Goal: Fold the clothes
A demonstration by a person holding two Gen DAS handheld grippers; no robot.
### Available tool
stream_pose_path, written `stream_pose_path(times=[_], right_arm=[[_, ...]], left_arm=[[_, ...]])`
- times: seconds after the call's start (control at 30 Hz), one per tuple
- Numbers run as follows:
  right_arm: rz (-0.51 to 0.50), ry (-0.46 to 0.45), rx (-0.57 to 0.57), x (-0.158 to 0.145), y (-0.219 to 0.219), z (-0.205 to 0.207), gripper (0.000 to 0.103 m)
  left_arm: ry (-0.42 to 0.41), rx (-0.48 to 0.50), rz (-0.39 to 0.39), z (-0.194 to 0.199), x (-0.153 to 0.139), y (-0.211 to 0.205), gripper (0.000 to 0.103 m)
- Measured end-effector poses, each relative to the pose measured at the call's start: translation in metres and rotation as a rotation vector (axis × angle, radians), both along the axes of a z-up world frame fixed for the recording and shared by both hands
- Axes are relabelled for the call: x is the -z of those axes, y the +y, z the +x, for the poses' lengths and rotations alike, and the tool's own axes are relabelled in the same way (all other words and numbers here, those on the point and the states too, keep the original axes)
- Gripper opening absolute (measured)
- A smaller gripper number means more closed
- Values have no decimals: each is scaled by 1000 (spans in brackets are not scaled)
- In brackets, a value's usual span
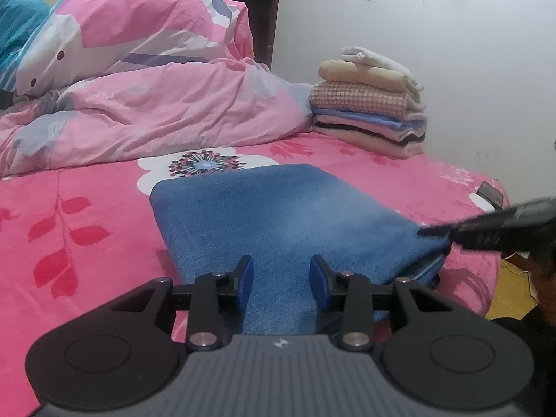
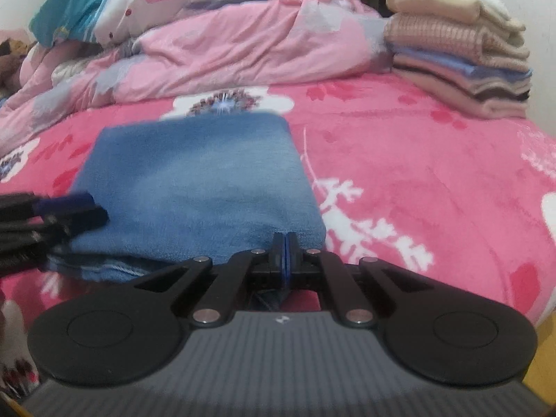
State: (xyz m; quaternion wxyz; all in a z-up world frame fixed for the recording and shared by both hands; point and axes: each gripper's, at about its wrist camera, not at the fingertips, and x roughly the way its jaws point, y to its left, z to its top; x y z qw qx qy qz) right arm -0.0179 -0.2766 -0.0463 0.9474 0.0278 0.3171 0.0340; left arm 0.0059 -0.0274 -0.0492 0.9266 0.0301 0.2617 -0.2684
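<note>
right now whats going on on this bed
A person with a gripper in each hand is folding a blue fleece garment on the pink flowered bedspread. The right gripper has its jaws shut at the garment's near edge, apparently pinching the fabric. The left gripper sits over it with jaws apart. A stack of folded clothes waits near the wall.

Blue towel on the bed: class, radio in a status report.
Left gripper open over the blue towel. Right gripper shut at its near corner. Folded stack behind, well clear.
</note>
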Motion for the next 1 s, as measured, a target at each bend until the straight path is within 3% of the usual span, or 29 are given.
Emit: stream_pose_path(times=[0.13,0.27,0.37,0.57,0.8,1.0], right_arm=[[36,-82,-35,-24,8,-13,0],[18,4,-58,-4,16,-7,0],[71,4,-56,10,9,-7,0],[56,6,-52,9,13,-8,0],[71,-9,-49,13,12,-11,0],[59,-15,-55,12,14,-13,0]], left_arm=[[11,0,-6,1,0,1,38],[9,-3,1,0,0,0,38],[8,0,2,-2,-5,2,38],[-49,-19,-10,-5,-27,4,38],[-6,-34,84,5,-4,-12,39],[-2,-41,93,5,-5,-12,39]])
